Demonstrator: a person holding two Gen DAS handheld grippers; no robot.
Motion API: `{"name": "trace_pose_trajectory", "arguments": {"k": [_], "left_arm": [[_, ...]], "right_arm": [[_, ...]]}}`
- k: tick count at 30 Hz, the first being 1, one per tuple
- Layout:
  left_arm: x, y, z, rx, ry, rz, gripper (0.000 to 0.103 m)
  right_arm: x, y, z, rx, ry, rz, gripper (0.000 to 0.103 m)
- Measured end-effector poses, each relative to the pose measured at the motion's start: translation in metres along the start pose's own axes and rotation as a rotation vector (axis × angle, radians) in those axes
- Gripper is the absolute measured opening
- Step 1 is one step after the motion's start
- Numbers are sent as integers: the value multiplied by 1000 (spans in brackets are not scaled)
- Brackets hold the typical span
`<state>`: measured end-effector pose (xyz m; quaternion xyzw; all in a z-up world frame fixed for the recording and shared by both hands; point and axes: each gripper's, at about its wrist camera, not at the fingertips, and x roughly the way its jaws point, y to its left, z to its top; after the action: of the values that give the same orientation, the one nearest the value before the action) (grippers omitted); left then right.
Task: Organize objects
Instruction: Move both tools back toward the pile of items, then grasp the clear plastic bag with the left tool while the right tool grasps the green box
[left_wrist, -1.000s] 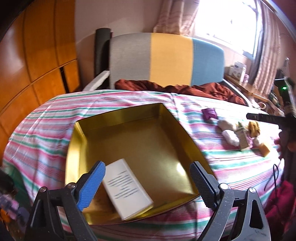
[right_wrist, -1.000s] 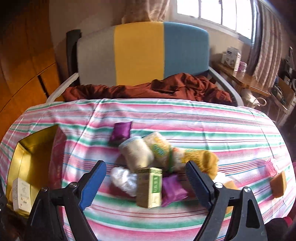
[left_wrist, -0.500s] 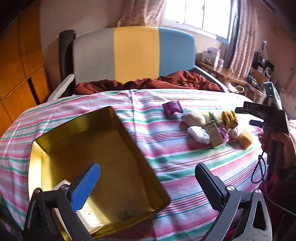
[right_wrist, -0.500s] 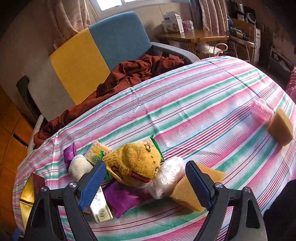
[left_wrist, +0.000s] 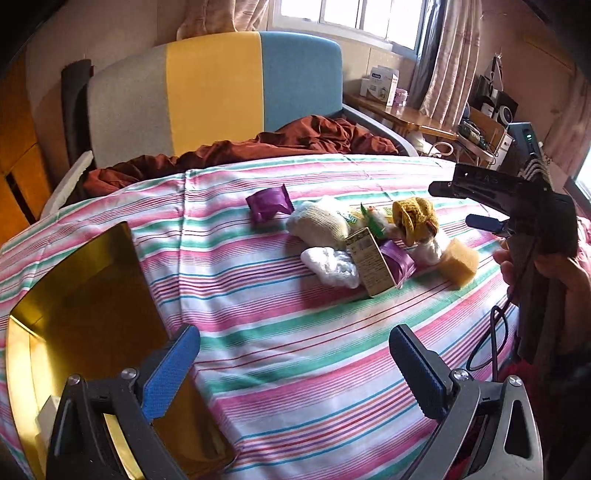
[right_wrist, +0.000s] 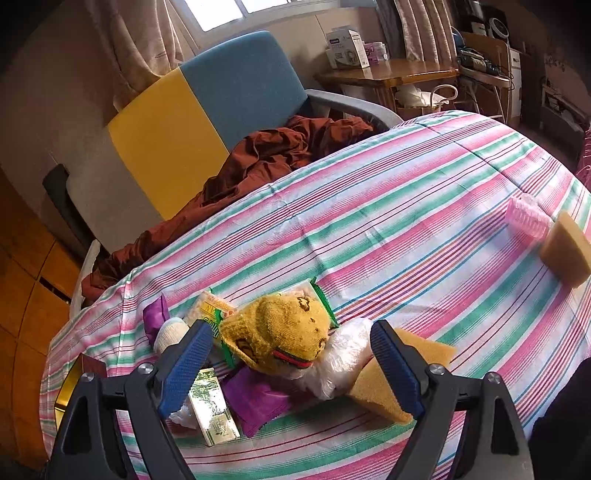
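Right now, both handheld grippers hang over a table draped in a pink, green and white striped cloth (left_wrist: 295, 332), and neither holds anything. The left gripper (left_wrist: 295, 369) has its blue-padded jaws spread wide, with only bare cloth between them. At its left sits a shallow gold metal tin (left_wrist: 74, 314), open at the top; a white corner of something shows low inside it, too hidden to identify.

The right gripper (right_wrist: 291, 363) also stands with its jaws apart, framing a heap of small things without pressing on any. Uppermost is a mustard-yellow knitted sock (right_wrist: 280, 332) with a red and green band. It rests on a crinkled clear plastic bag (right_wrist: 340, 354) and a green-edged snack packet (right_wrist: 317, 295). Beside them lie a purple foil sachet (right_wrist: 255, 402), a small upright-printed green and cream carton (right_wrist: 214, 406), a cream knitted sock (right_wrist: 170, 332) and a tan sponge wedge (right_wrist: 388, 391). Well apart, at the right edge, a pink ribbed roller (right_wrist: 528, 218) touches a second tan sponge block (right_wrist: 565, 251).

Risks, as a judgement: the heap is tangled — closing on the yellow sock may also pinch the plastic bag or drag the packet along, so several things lift at once and drop before reaching the tin. The soft sock could slip from the pads if caught only by a fold. The carton may topple or skid off if nudged. The cloth looks loose — a low pass might snag and pull it, shifting everything, including the roller near the edge.
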<state>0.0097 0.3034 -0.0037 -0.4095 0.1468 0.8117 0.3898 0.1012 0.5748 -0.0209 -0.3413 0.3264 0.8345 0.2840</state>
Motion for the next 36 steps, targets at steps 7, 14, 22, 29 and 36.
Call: {"name": "trace_pose_trajectory", "arguments": {"k": [7,14,22,29,36], "left_arm": [[36,2,23,-107,76,-29,102],[82,8,45,-248,168,-73,97],[132,13,46,-323,258,-95,82],[124,-7,42,-207,201,-160,44],[87,-27,5,-97,130,-206,37]], "right_arm": [[-2,5,1,-21,-6,17,89],[-3,7,1,-30,-9,28,89],[-2,6,1,-28,-7,35,89],[-5,12,1,-62,-31,36,89],[-7,21,-1,-101,-33,114,89]]}}
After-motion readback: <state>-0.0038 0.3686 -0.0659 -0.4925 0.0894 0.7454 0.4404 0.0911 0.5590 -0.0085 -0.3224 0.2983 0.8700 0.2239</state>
